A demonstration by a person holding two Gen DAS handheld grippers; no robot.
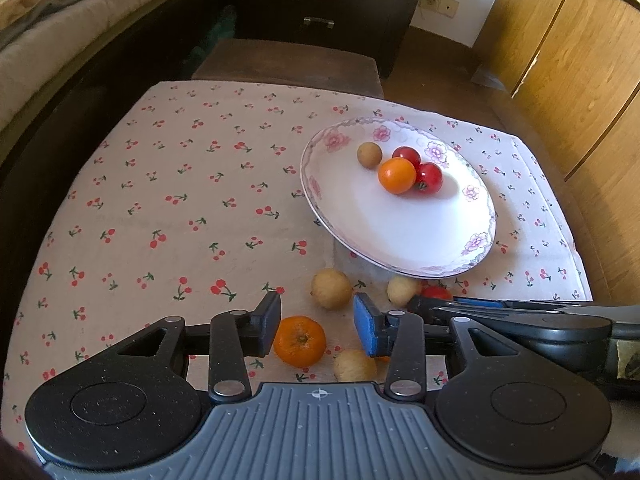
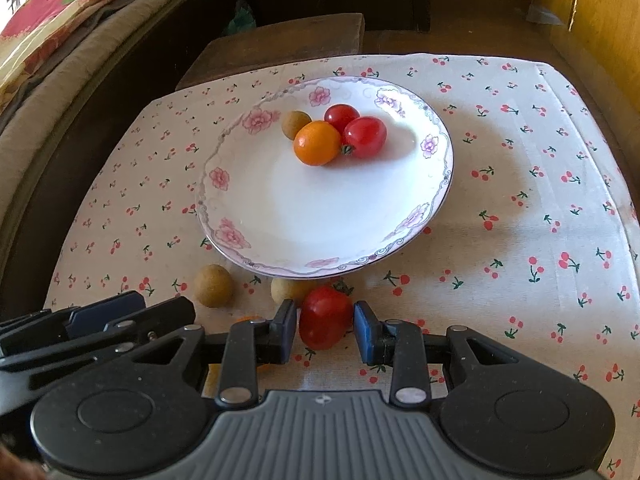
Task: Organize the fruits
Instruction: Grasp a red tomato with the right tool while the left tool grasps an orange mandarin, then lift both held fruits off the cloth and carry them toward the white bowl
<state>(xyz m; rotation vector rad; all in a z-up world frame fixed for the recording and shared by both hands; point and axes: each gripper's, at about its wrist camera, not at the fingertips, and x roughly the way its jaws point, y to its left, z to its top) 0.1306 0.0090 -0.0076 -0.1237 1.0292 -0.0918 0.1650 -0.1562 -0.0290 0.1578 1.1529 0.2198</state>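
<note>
The left gripper (image 1: 316,320) hangs low over the cherry-print cloth surface (image 1: 160,208), just short of the white floral-rimmed plate (image 1: 400,236). Its jaws are released, with the small orange mandarin (image 1: 299,341) lying between them on the cloth, against the left pad and clear of the blue right pad. A pale tan round fruit (image 1: 354,366) sits beside the mandarin, partly hidden behind the right finger.

The right gripper (image 2: 325,326) is also on the near side of the plate, its jaws clenched on a red cherry tomato (image 2: 325,322), both pads pressed to its sides.

Closer to the plate, 2 more tan round fruits lie on the cloth: one (image 2: 213,285) off the plate's near-left rim, another (image 2: 289,289) touching the rim's shadow right behind the held tomato.

On the plate, toward its far side, 4 fruits cluster together: an orange round fruit (image 2: 317,143) in front, 2 red cherry tomatoes (image 2: 365,137) behind and right of it, and 1 tan round fruit (image 2: 295,124) at its left. The rest of the plate is bare white.
</note>
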